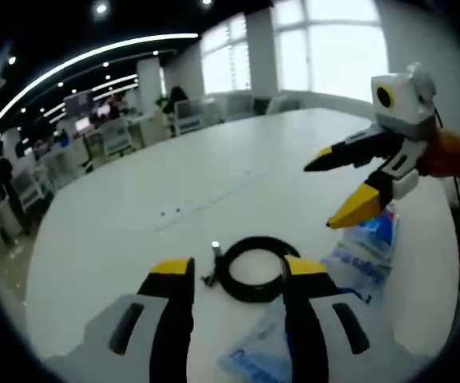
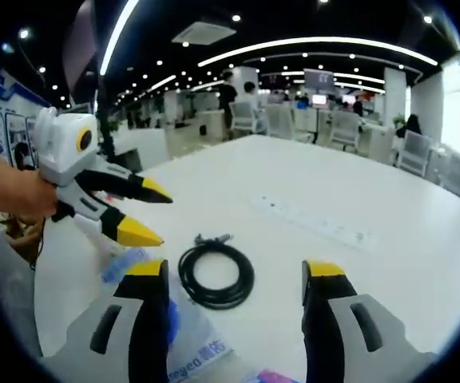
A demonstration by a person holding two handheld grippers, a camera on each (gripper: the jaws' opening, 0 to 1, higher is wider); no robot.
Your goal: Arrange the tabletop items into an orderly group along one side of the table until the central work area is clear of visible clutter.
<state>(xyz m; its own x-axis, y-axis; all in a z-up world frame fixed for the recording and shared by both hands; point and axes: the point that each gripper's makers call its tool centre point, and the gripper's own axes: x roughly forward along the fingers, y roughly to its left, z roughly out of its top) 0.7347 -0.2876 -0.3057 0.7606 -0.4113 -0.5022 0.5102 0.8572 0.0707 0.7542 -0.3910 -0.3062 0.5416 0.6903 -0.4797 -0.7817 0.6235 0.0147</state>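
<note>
— On the white table [image 1: 134,215], what do we see from the left gripper view?
— Our left gripper [image 1: 238,275] with jaws wide apart, holding nothing; the coiled black cable [image 1: 254,269] lies between the tips. A blue-printed plastic bag [image 1: 370,243] lies beside it.
— And from the right gripper view?
— Our right gripper [image 2: 236,271] spread wide, also holding nothing, the cable [image 2: 216,274] just ahead of it and a bag [image 2: 190,343] under its left jaw.
</note>
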